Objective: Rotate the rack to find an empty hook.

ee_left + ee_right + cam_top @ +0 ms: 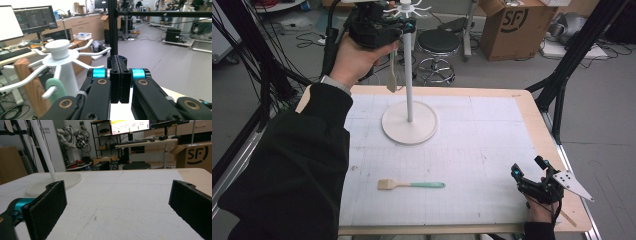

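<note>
A: Left gripper [404, 26] — position?

B: Raised at 12 o'clock in the high view, level with the crown of the white hook-topped stand [409, 70]. In the left gripper view the two black jaws stand pressed flat together, nothing between the pads [119, 75]. The left hand [357, 57] wraps the gripper body.

A: What hangs there?

B: A pale wooden spatula [391, 75] hangs from a hook, blade down, at about 9 o'clock of the pole, just beside it. In the left gripper view its wooden blade [30, 87] shows at 8 o'clock, next to a mint-green loop handle [57, 88] caught on a white hook. Closed jaws sit to the right of both, not touching either.

A: Second utensil?

B: Small wood-headed brush with a mint-green handle [411, 185], flat on the white gridded mat [482, 150], at 6 o'clock from the stand's round base, well apart from it.

A: Right gripper [527, 176]?

B: Low at 4 o'clock, near the table's corner, right hand [539, 212] behind it. The right gripper view has its black padded fingers [47, 205] wide apart, bare mat between them, nothing gripped. Stand base visible at 10 o'clock in that view.
</note>
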{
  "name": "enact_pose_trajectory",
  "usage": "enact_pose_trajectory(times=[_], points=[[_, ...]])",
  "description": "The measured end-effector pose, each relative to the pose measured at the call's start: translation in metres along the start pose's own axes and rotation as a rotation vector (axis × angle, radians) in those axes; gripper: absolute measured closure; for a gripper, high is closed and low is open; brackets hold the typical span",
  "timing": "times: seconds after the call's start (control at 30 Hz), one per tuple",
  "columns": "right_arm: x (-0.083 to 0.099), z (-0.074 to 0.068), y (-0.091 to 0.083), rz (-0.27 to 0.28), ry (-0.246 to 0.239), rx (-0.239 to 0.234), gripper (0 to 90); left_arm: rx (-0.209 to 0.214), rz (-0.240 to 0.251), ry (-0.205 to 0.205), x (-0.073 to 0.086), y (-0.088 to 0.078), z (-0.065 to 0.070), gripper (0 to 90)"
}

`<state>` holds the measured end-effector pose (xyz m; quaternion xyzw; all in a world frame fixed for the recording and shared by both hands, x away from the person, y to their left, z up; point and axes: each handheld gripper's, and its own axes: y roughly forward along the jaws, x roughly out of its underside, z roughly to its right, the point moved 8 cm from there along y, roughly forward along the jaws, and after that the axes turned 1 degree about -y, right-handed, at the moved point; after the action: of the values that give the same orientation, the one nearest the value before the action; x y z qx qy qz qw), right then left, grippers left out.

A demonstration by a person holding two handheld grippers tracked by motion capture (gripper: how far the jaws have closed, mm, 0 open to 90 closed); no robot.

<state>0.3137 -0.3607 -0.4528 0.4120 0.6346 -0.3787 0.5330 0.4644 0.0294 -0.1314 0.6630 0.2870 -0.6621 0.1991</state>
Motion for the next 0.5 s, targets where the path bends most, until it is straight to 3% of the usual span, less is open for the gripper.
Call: enact_pose_trajectory(times=[0.5], points=[[0.001,0.001,0.000,-0.002,0.000,0.002,0.5,-0.041,0.011,-0.009,0.002,-0.015,-0.026,89.8]])
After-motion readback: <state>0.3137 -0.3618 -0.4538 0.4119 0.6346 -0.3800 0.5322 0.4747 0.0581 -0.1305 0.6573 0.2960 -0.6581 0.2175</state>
